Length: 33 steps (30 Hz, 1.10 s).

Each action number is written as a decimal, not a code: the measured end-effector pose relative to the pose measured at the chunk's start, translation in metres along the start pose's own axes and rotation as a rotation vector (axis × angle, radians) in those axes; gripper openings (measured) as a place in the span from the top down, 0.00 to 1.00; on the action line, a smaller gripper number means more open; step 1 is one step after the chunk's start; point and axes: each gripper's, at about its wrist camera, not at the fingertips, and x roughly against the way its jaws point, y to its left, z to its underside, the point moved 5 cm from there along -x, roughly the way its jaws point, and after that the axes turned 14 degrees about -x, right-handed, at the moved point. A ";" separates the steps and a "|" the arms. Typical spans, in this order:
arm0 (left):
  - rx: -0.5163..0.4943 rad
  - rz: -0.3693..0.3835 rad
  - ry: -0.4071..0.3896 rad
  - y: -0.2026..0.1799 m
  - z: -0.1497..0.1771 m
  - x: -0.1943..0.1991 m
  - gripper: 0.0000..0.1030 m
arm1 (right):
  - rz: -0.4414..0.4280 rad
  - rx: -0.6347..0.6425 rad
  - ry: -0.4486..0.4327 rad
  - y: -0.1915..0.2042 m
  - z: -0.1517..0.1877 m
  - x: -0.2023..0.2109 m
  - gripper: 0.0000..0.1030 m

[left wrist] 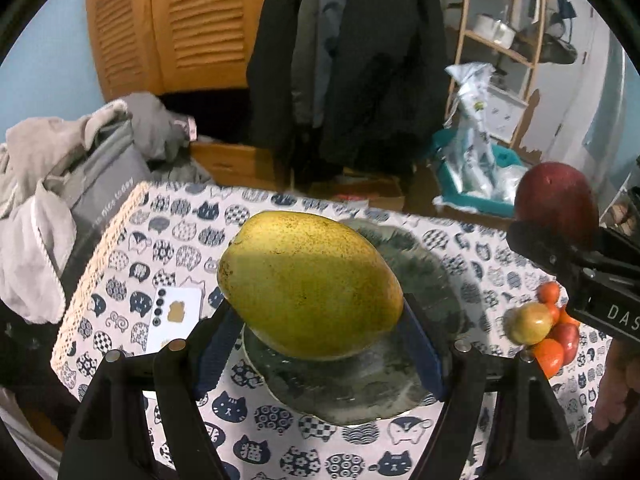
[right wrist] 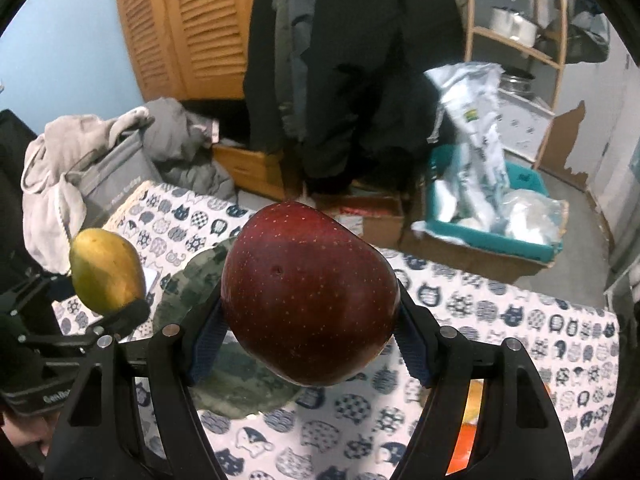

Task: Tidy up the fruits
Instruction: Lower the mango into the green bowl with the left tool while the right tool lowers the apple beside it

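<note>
My left gripper (left wrist: pixel 316 320) is shut on a big yellow-green mango (left wrist: pixel 310 284), held in the air above a dark mottled plate (left wrist: pixel 360 388) on the cat-print tablecloth. The right gripper (right wrist: pixel 308 340) is shut on a dark red apple (right wrist: pixel 310 292), also held above the table. In the left wrist view the red apple (left wrist: pixel 554 204) shows at the right edge in the other gripper's black jaws. The mango (right wrist: pixel 106 270) appears at the left of the right wrist view, beside the plate (right wrist: pixel 240 384). A small pile of fruit (left wrist: pixel 548 326), oranges and a yellow-red one, lies on the cloth at the right.
The table (left wrist: pixel 132 264) ends at a lace-trimmed left edge, with a white card (left wrist: pixel 174 320) lying near it. Grey clothes (left wrist: pixel 48 184) are heaped to the left. Behind stand a wooden louvred cupboard (left wrist: pixel 172 20), hanging dark coats (left wrist: pixel 360 60), a teal bin with bags (right wrist: pixel 492 216) and a shelf rack (left wrist: pixel 504 40).
</note>
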 end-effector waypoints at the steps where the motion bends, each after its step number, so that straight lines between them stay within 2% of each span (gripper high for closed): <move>1: 0.002 -0.001 0.012 0.002 0.002 -0.006 0.23 | -0.003 0.001 0.016 0.004 0.001 -0.008 0.27; 11: 0.016 0.015 0.147 0.013 0.027 -0.064 0.23 | -0.008 0.015 0.150 0.024 0.021 -0.071 0.27; 18: 0.033 0.043 0.221 0.012 0.040 -0.095 0.23 | -0.005 0.015 0.214 0.027 0.031 -0.098 0.27; 33: 0.047 0.088 0.329 0.002 0.058 -0.127 0.23 | 0.025 -0.010 0.279 0.012 0.048 -0.120 0.27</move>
